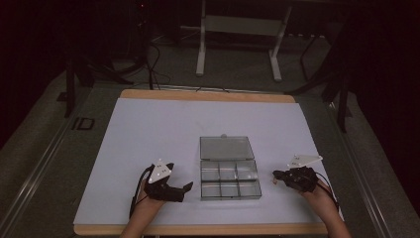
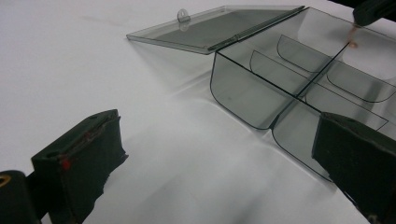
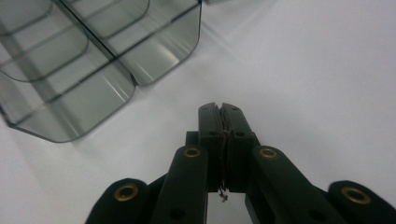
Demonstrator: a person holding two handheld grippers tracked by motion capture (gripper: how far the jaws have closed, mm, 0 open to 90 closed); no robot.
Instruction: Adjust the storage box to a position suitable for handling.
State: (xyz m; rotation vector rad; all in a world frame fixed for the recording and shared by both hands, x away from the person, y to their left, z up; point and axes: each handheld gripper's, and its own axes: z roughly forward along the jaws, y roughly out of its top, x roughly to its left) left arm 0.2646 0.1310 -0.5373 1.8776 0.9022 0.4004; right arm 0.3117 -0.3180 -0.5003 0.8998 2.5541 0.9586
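We keep the clear smoked-plastic compartment box (image 1: 230, 174) on the white bench (image 1: 148, 129), between the two sets of jaws, with its hinged lid (image 1: 226, 147) folded flat on the side away from us, so all six compartments stay open from above.

The left gripper (image 1: 184, 190) rests on the bench just beside the box's near left corner. Its jaws stand wide apart with nothing between them; in the left gripper view the rounded box corner (image 2: 271, 112) lies ahead and to the right of the right-hand jaw. We judge this stance to be a ready position for steadying the box wall.

The right gripper (image 1: 275, 177) sits near the box's right wall, apart from it. Its jaws are pressed together on a small thin item (image 3: 223, 193); a wiry end shows below them, too small to identify. In the left gripper view a small copper-coloured piece (image 2: 352, 39) hangs below the tip. We judge the tight pinch suits carrying it over a compartment.
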